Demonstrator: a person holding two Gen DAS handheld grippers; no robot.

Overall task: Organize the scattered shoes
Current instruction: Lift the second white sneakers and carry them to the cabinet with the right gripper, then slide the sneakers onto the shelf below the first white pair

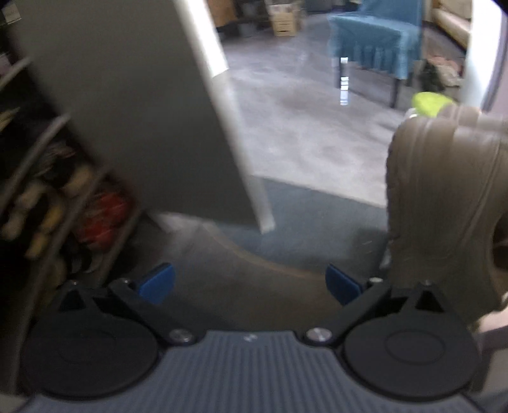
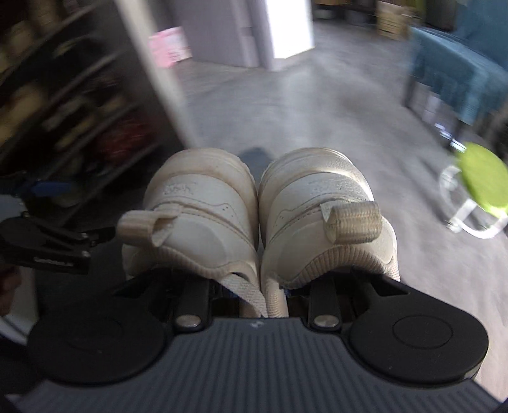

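Right gripper [image 2: 258, 286]: jaws clamped on the inner collars of two white sneakers [image 2: 254, 216], held above the floor [image 2: 317, 111].
Left gripper [image 1: 250, 282]: jaws wide apart, empty.
Handling: probably light, with soft collars and stiff soles; the pair may swing.

chair: blue-covered [image 1: 374, 41], standing on the grey floor [image 1: 301, 127]
stool: lime-green seat [image 2: 482, 178], near the chair
boxes: cardboard [image 1: 284, 19], far back
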